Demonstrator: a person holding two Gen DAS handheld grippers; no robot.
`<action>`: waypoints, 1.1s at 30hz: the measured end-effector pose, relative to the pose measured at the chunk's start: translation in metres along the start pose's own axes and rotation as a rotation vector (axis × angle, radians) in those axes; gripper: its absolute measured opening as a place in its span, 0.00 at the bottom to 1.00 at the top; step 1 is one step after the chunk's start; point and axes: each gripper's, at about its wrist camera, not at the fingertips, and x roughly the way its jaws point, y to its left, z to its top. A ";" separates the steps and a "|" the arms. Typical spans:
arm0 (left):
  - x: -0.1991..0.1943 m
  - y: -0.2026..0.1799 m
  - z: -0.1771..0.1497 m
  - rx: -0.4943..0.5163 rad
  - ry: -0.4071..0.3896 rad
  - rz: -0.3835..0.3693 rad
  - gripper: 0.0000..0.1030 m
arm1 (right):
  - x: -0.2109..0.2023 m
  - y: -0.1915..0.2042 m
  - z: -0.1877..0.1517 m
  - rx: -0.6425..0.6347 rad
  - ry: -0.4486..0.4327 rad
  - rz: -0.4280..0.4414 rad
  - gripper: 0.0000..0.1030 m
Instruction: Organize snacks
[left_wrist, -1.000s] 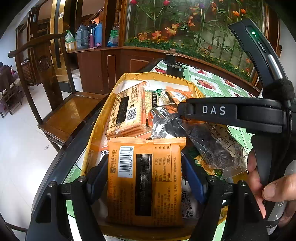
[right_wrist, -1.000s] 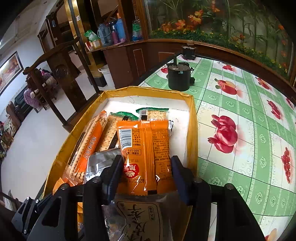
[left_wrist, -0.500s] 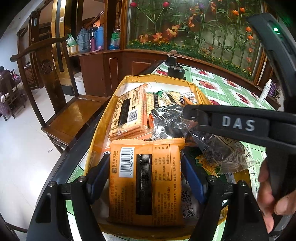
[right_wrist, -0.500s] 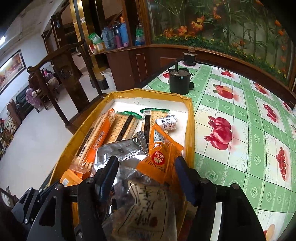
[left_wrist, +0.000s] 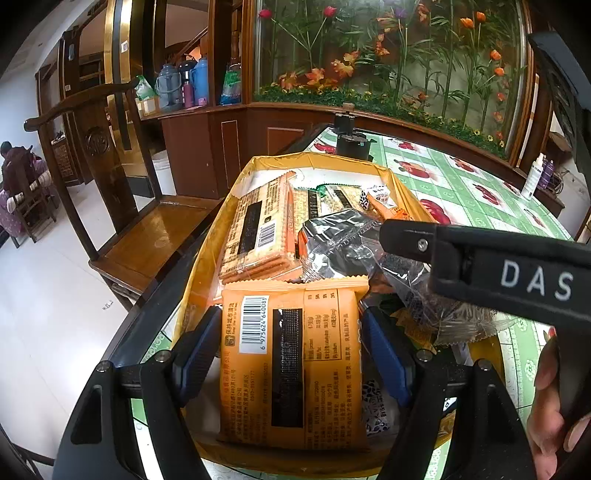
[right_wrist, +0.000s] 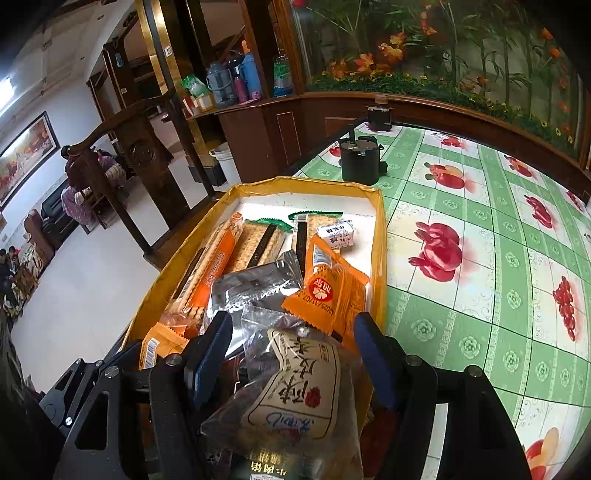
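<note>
Orange packet (left_wrist: 291, 362), light and crinkly, sits clamped flatwise in your left gripper (left_wrist: 291, 354); your right gripper (right_wrist: 291, 354) (at three o'clock) gapes around a slippery clear bag (right_wrist: 295, 398).

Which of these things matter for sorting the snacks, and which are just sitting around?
For the job: orange packet in left claw; yellow box; cracker packs; silver packet; small orange sachet.

Lying about: black pot; wooden chair; thermos flasks.
</note>
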 end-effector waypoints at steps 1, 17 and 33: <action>0.000 0.000 0.000 0.002 -0.002 0.002 0.74 | 0.000 0.000 -0.001 -0.001 0.001 0.000 0.71; -0.005 -0.004 0.002 0.013 -0.033 0.025 0.74 | -0.015 0.001 -0.013 -0.005 -0.011 0.006 0.72; -0.013 -0.013 0.000 0.045 -0.101 0.087 0.84 | -0.051 -0.018 -0.038 0.016 -0.102 0.019 0.86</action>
